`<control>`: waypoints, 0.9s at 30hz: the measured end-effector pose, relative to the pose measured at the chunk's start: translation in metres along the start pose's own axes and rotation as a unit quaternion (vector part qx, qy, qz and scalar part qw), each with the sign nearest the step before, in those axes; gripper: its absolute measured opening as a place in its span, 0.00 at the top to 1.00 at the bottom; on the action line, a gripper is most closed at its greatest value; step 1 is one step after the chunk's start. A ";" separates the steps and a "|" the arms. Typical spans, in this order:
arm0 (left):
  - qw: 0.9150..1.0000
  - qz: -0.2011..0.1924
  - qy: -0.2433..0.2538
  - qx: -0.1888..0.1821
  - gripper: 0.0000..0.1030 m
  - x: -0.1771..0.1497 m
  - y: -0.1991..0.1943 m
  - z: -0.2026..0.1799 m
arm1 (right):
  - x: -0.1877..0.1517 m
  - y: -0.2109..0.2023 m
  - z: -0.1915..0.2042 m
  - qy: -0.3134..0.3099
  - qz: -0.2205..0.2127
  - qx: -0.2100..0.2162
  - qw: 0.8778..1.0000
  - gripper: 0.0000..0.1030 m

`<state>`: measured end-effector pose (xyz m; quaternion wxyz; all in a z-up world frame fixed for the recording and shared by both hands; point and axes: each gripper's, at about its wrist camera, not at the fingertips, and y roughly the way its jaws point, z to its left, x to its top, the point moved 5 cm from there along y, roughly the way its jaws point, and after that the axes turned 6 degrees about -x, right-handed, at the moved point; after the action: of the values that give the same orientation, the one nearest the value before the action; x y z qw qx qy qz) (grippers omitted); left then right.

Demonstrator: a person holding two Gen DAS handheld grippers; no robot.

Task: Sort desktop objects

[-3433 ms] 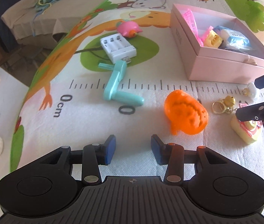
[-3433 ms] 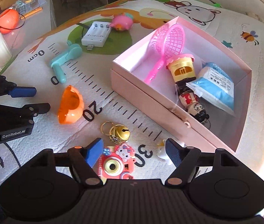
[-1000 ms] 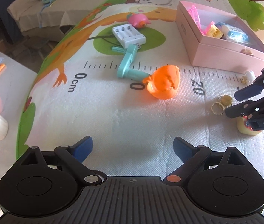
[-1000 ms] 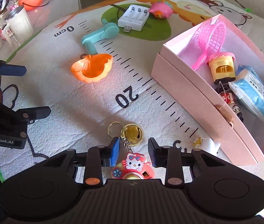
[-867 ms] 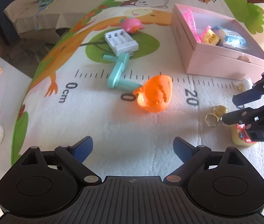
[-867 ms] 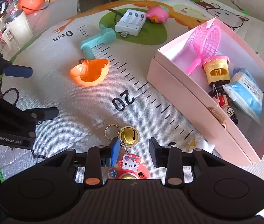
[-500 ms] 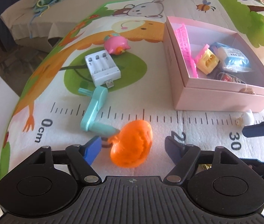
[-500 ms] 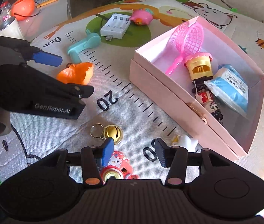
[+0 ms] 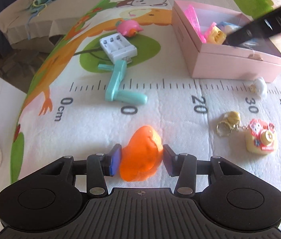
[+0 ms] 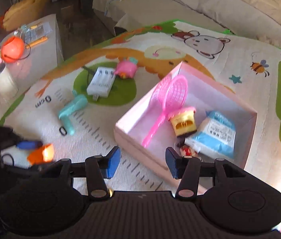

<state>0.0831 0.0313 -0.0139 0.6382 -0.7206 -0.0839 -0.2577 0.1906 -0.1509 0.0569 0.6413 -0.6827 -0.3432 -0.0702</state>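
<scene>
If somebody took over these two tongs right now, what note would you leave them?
Left tongs: closed on the orange toy, low over the mat.
Right tongs: open, empty, above the pink box.
Done: pink net, yellow toy and blue packet lie in the box.
Left: orange toy, teal crank, white charger, pink toy, bell keyring, camera toy, small white figure.

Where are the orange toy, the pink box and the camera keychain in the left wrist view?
orange toy (image 9: pixel 140 155), left wrist view, middle of its body between the pads.
pink box (image 9: pixel 233 67), left wrist view, near side wall.
camera keychain (image 9: pixel 260 138), left wrist view, front face.
</scene>
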 end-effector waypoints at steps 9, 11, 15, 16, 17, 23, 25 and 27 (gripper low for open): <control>0.999 -0.013 -0.025 -0.015 0.29 -0.018 -0.013 0.019 | 0.058 0.072 0.013 0.047 0.019 0.017 0.999 0.49; 0.999 -0.014 -0.026 -0.017 0.26 -0.021 -0.013 0.023 | 0.062 0.078 0.026 0.040 0.025 0.022 0.999 0.42; 0.999 -0.017 -0.039 -0.021 0.24 -0.024 -0.012 0.032 | 0.069 0.082 0.047 0.005 0.015 0.015 1.000 0.40; 0.999 -0.018 -0.043 -0.021 0.23 -0.024 -0.012 0.034 | 0.071 0.082 0.051 0.004 0.015 0.022 1.000 0.40; 0.999 -0.019 -0.046 -0.021 0.23 -0.025 -0.012 0.036 | 0.073 0.082 0.056 0.003 0.016 0.031 0.999 0.40; 0.998 -0.018 -0.051 -0.016 0.20 -0.024 -0.009 0.037 | 0.065 0.073 0.083 -0.035 0.018 0.070 0.997 0.41; 0.998 -0.020 -0.051 -0.015 0.18 -0.023 -0.010 0.035 | 0.059 0.064 0.085 -0.042 0.014 0.079 0.996 0.41; 0.998 -0.022 -0.053 -0.015 0.16 -0.022 -0.009 0.034 | 0.051 0.052 0.083 -0.050 0.010 0.073 0.996 0.41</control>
<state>0.0690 0.0701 -0.0182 0.6158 -0.7411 -0.1294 -0.2342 0.2302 -0.0520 0.0272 0.6720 -0.6405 -0.3717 -0.0044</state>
